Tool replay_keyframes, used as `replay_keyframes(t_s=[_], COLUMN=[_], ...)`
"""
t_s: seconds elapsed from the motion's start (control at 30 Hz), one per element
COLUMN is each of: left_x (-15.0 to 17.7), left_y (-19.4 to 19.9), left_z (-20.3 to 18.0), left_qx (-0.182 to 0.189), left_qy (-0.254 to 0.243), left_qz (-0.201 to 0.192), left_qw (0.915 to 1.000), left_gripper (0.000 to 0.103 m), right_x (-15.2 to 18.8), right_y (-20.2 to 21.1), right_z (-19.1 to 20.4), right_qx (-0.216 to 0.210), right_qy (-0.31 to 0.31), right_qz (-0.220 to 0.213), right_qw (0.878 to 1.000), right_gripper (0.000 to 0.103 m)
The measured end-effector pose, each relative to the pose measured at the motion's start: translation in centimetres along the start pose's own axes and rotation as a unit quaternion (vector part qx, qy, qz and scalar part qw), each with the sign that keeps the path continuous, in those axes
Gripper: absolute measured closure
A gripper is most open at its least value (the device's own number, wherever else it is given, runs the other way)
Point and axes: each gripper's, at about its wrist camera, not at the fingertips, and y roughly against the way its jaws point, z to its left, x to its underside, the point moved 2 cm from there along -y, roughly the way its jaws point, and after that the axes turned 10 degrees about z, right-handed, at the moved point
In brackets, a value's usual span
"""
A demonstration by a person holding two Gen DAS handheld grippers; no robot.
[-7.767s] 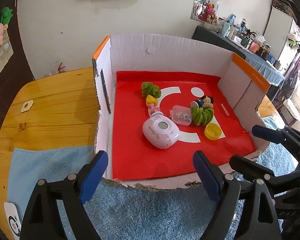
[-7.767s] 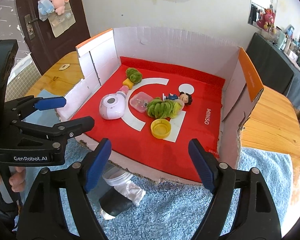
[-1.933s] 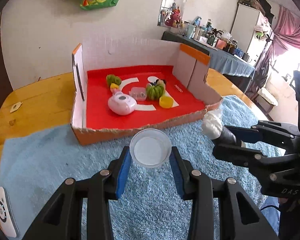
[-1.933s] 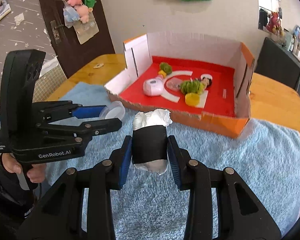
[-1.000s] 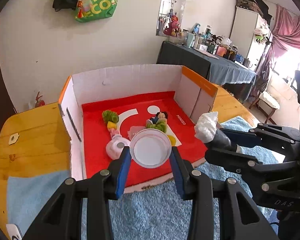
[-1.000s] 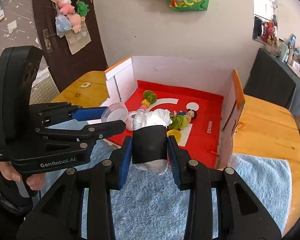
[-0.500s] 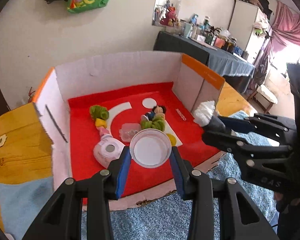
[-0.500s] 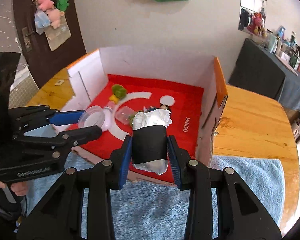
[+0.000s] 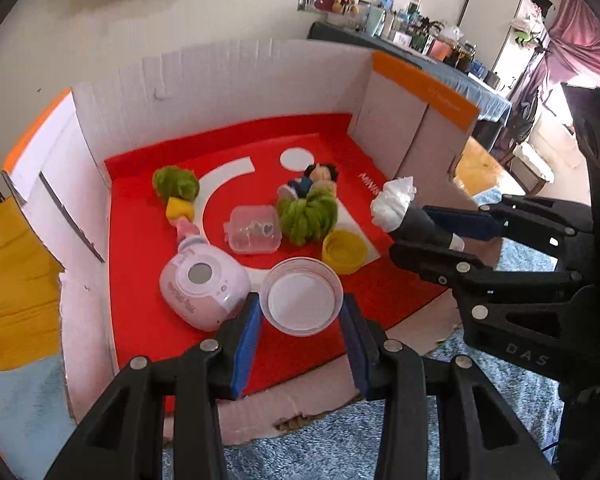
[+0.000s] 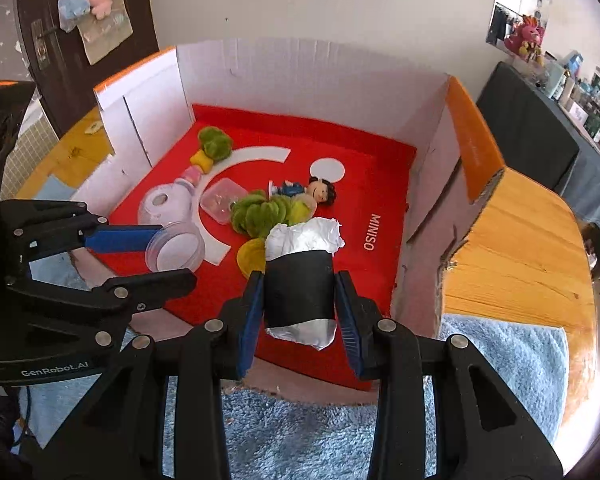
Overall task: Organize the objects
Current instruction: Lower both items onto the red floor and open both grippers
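Observation:
My left gripper (image 9: 302, 312) is shut on a small clear round container (image 9: 301, 301), held over the front of the red floor of the cardboard box (image 9: 228, 80). My right gripper (image 10: 299, 300) is shut on a black roll with white crumpled wrap at both ends (image 10: 300, 276), also over the box's front part. In the right wrist view the left gripper (image 10: 168, 256) with the clear container (image 10: 176, 250) is at the left. In the left wrist view the right gripper (image 9: 428, 228) with the black roll (image 9: 404, 212) is at the right.
In the box lie a pink toy camera (image 9: 202, 284), a clear square case (image 9: 254, 230), a green fuzzy toy (image 9: 308, 216), a small doll (image 9: 312, 178), a yellow cap (image 9: 344, 250) and a green-yellow-pink toy (image 9: 176, 192). The box stands on a blue fluffy towel (image 10: 320, 440) on a wooden table (image 10: 516, 240).
Both grippers have moved forward and down over the box, each keeping its object. The box floor and the toys look closer and larger now.

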Motion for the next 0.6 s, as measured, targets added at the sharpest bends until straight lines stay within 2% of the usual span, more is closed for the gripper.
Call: replay_keyframes(t_s=[0.27,0.6], left_x=[0.0,-0.5], left_y=[-0.8,-0.8], left_z=[0.5,1.2], left_qx=[-0.015,-0.018], left_qy=[0.003,0.007], left_qz=[0.014,0.019], left_qw=[0.9998,0.9996], left_gripper=[0.061,0.061], right_x=[-0.4,-1.1], right_y=[-1.6,-2.2], right_z=[-0.2,1.0], right_qx=[0.032,-0.017], right_qy=[0.005,0.011], right_qz=[0.029,0.046], right_qw=[0.999,0.999], right_gripper=[0.069,0.069])
